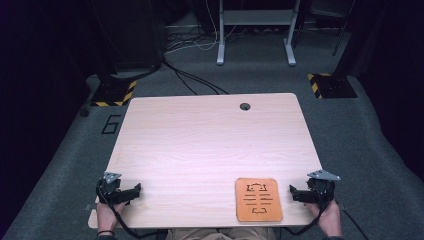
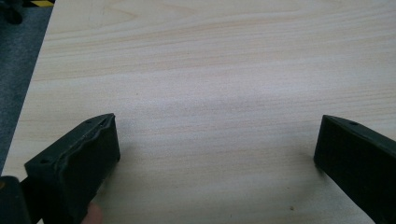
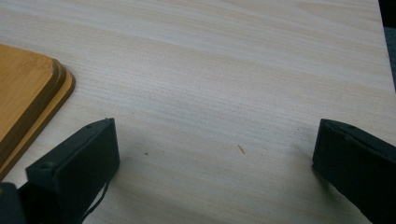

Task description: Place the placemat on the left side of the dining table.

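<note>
An orange-brown wooden board (image 1: 258, 199) with cut-out slots lies flat near the table's front edge, right of centre. Its rounded corner (image 3: 32, 98) shows at the left of the right gripper view. My right gripper (image 1: 293, 192) rests on the table just right of the board, jaws wide apart with bare wood between them (image 3: 217, 140). At the front left corner my left gripper (image 1: 137, 189) rests on the table, also open with nothing between its jaws (image 2: 217, 140). A hand holds each gripper from below.
The light wooden table (image 1: 210, 145) has a round cable hole (image 1: 245, 106) near its far edge. Grey carpet surrounds it, with cables, a white desk frame (image 1: 255, 30) and yellow-black striped stand bases (image 1: 112, 94) beyond the far edge.
</note>
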